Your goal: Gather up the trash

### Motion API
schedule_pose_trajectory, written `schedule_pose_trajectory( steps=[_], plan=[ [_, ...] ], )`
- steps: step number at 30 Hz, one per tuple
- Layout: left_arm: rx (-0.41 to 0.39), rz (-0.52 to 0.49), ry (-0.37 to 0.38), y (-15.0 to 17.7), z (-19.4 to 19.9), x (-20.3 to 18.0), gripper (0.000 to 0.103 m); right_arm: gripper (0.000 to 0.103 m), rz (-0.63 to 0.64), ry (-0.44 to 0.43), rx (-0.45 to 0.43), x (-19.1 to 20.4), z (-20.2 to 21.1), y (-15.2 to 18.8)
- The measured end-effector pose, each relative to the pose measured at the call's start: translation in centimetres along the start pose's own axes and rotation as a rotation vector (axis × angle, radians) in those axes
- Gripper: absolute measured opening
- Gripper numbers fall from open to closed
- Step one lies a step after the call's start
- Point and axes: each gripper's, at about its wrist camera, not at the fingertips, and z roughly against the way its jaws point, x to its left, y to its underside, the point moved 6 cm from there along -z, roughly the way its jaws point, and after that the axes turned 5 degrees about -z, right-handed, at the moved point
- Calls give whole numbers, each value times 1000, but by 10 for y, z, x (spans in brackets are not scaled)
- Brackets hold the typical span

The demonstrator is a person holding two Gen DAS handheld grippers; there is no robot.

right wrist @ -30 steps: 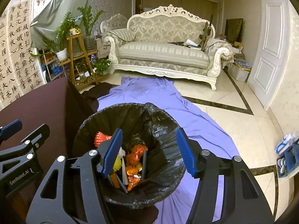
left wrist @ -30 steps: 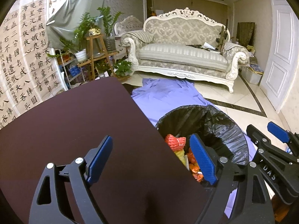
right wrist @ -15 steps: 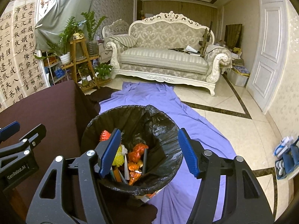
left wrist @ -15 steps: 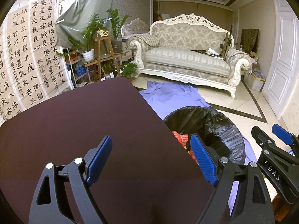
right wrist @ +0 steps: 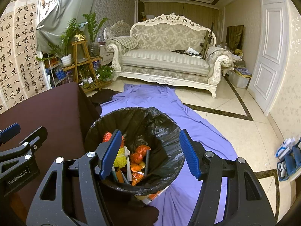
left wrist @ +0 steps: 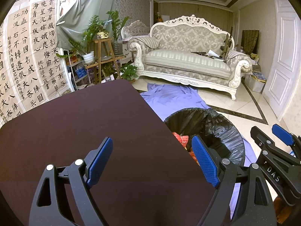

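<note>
Bin w/ black liner (right wrist: 160, 131) sits on the floor right at the tabletop's (left wrist: 84, 131) edge, on a purple sheet (right wrist: 197, 124). Prob. put there so stuff can go straight off the tabletop into it, and the sheet catches misses. The trash (right wrist: 135, 156) is inside the bin: orange wrappers, smth yellow, red mesh, a few pen-like sticks, piled low at the bottom. The part of the dark tabletop in view has no trash on it, so my guess is collecting is about done, or whatever's left is out of view.

Left tool (left wrist: 152, 160) hangs over the tabletop near the bin-side edge, jaws wide, nothing between them, touching nothing. Right tool (right wrist: 150, 154) is over the bin mouth, pointing down into it, also wide, empty; its blue pads (right wrist: 111, 152) frame the trash from above but don't reach it as far as I can tell. Both are side by side, close, not touching. Looks like a hands-free pause above the bin, not a grab.
</note>
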Motion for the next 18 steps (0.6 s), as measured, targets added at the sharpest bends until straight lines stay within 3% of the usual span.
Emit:
schedule_pose_trajectory(
  steps=[18],
  plan=[
    [0,0,0,2,0,0,83,62,1,0,-2,1,0,2]
  ],
)
